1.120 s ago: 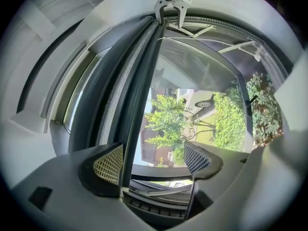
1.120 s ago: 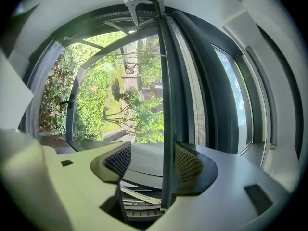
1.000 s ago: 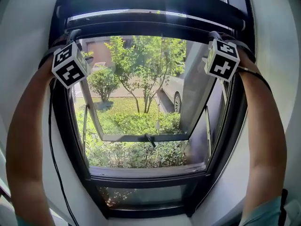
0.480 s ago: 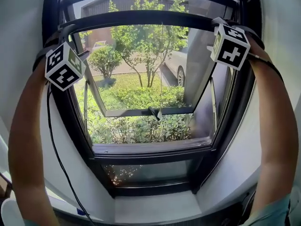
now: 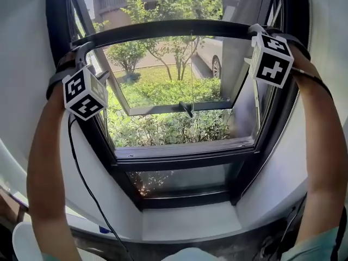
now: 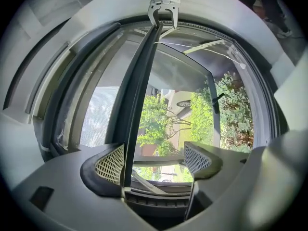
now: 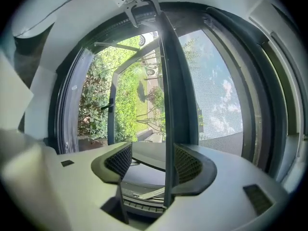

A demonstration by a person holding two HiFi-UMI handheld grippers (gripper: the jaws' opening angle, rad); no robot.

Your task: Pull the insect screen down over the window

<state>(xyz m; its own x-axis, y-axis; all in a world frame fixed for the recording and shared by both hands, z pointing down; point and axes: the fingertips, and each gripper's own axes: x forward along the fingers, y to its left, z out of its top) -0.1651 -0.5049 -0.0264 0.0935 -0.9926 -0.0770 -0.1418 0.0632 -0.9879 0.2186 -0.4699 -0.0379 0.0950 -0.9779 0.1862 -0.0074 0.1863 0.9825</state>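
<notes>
The insect screen's dark bottom bar (image 5: 174, 29) spans the window (image 5: 179, 148) about a third of the way down the opening. My left gripper (image 5: 82, 52) is at the bar's left end and my right gripper (image 5: 255, 31) at its right end. In the left gripper view the bar (image 6: 137, 95) runs between the wide-apart jaws of the left gripper (image 6: 154, 158), against the left pad (image 6: 110, 163). In the right gripper view the bar (image 7: 168, 95) lies against the right pad (image 7: 186, 165) of the right gripper (image 7: 151, 160), whose jaws are also apart. Grey mesh (image 7: 221, 105) shows above the bar.
Beyond the frame a sash (image 5: 179, 106) swings outward over bushes, with a handle (image 5: 187, 109) and a thin cord (image 5: 191, 69) hanging mid-window. A white sill (image 5: 185, 222) lies below. A black cable (image 5: 81, 173) hangs from my left arm.
Both grippers and the screen bar have come down together, and the bar sits lower against the trees outside. The view has tipped down, so the sill now shows.
</notes>
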